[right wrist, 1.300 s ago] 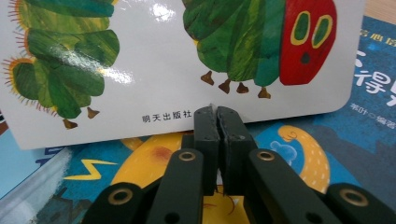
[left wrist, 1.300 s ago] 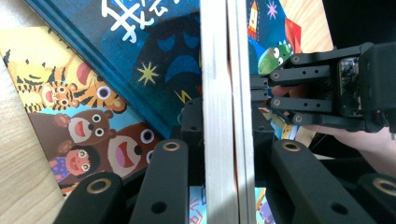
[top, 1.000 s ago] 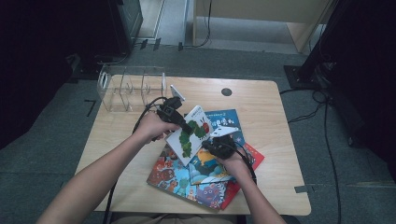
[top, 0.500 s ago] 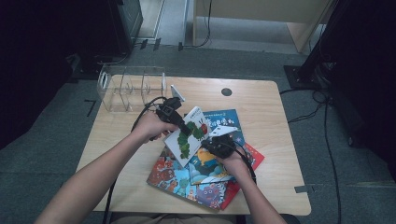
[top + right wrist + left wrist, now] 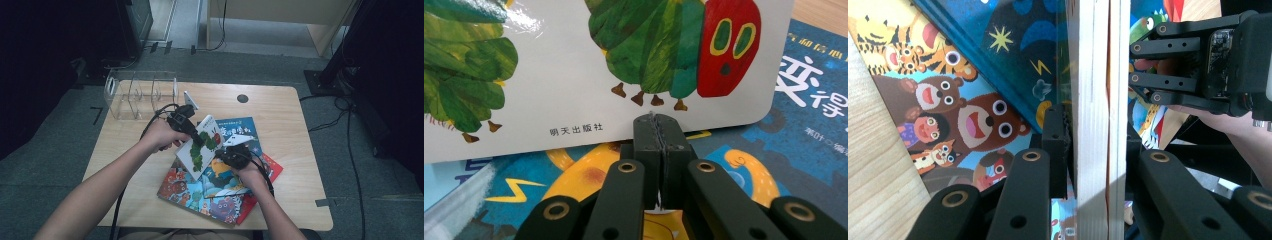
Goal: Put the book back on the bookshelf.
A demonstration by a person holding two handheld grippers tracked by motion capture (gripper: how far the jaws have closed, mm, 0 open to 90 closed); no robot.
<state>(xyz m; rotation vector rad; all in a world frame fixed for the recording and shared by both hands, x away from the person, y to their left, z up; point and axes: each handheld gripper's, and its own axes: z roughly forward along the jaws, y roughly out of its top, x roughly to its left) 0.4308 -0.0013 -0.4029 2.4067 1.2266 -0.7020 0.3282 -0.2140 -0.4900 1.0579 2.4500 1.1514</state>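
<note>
Now — left gripper [image 5: 1088, 150] clamps caterpillar book [image 5: 574, 75] | right gripper [image 5: 659, 125] closed | imprint "明天出版社" [image 5: 575, 129]

Printed "明天出版社" on white glossy caterpillar board book [image 5: 574, 100]; large white characters "变得" on blue picture book [image 5: 809, 100].

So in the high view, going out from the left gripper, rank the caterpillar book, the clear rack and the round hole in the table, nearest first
1. Caterpillar book: clamped in the left gripper, on its right.
2. Clear rack: behind and to the left, at the table's far left corner.
3. Round hole: farthest, off to the right near the far edge.
</note>
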